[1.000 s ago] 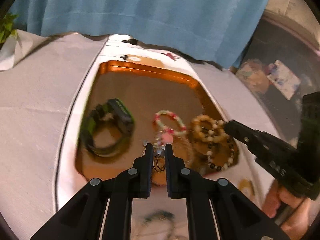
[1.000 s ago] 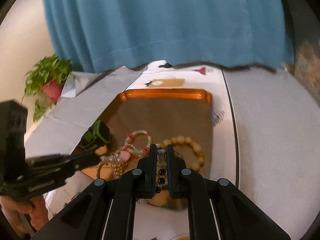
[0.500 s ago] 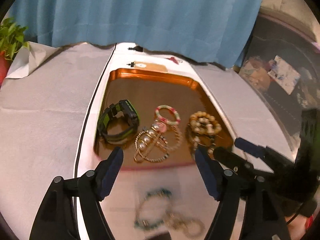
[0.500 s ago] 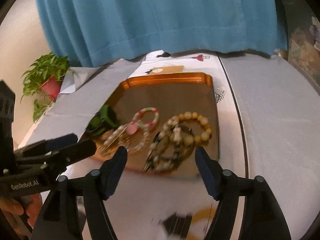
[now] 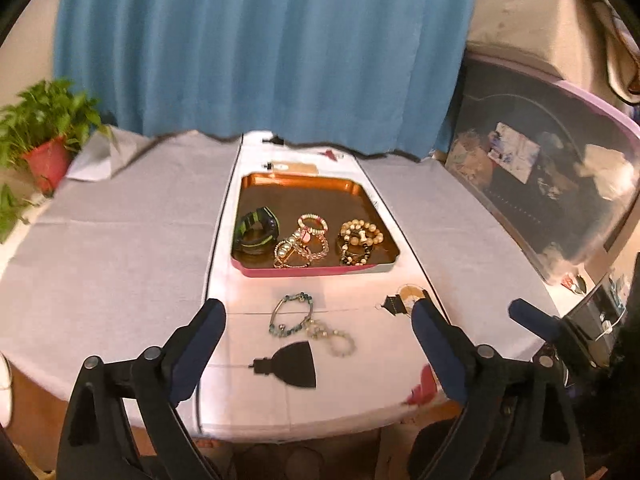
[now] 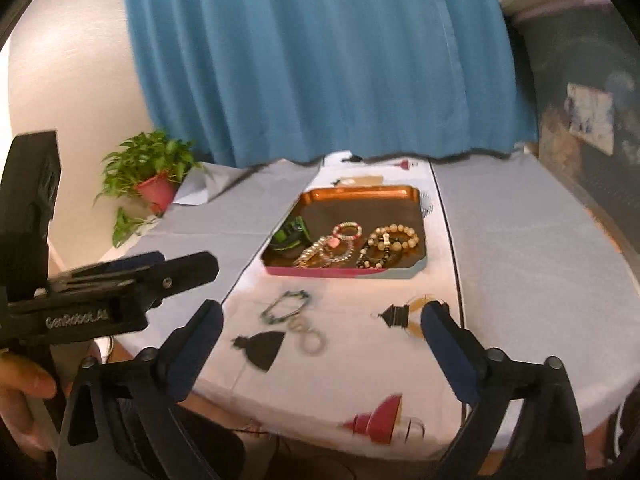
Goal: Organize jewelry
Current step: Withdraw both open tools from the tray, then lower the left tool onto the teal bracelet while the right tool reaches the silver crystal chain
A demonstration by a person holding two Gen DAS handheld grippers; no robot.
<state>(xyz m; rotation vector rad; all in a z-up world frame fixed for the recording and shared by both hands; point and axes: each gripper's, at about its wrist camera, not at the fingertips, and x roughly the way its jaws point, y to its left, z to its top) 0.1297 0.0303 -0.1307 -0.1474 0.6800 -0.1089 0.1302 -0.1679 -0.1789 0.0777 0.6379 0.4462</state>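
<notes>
Two claws, left claw [image 5: 316,332] and right claw [image 6: 322,330], now opening empty and pulled back from the tray [image 5: 298,178]; bracelets [image 5: 362,236] deposited, beaded chain [image 5: 298,318] remains on surface.

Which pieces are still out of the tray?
Two: a teal beaded bracelet and a pale bead chain lie on the cloth before the copper tray.

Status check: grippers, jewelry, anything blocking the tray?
Left gripper and right gripper opening wide, both empty. Copper tray holds watch and bracelets; blue-bead bracelet and pale chain lie on tablecloth. Nothing in the way.
</notes>
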